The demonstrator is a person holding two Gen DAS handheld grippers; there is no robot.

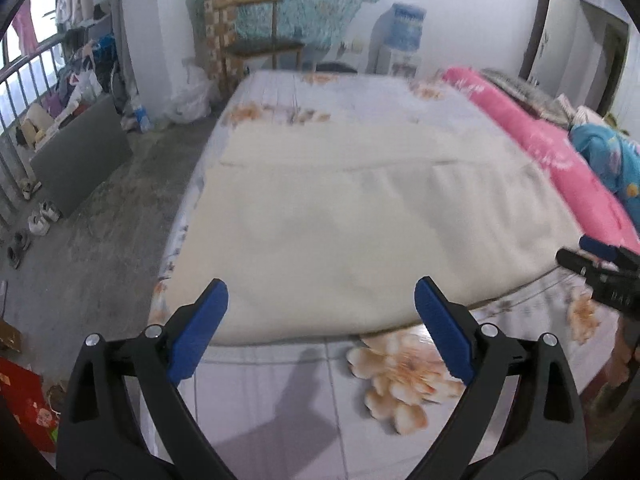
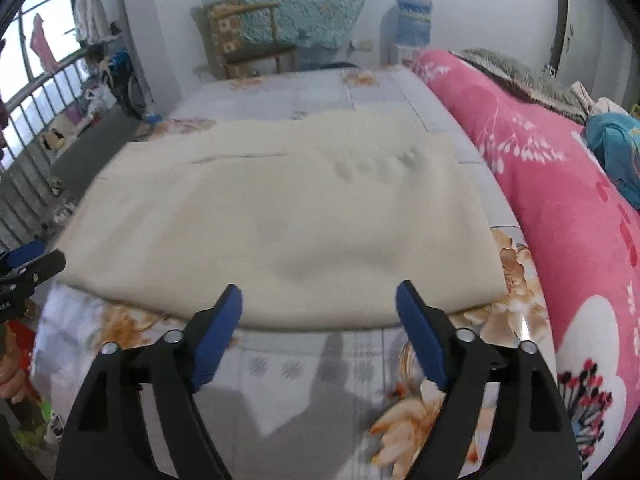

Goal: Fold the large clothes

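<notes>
Cream garment (image 1: 360, 216) lies flat on the bed (image 1: 280, 376), already folded at least once: a doubled, rounded fold runs along its near edge and a layer edge shows farther back. Left claw (image 1: 320, 320) and right claw (image 2: 318, 320) both hover spread and empty just above that near fold. Judgement: partly done; further folds likely remain.

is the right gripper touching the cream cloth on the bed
Apart. The right wrist view shows the right gripper open above the cream cloth, nothing pinched between its pads.
</notes>
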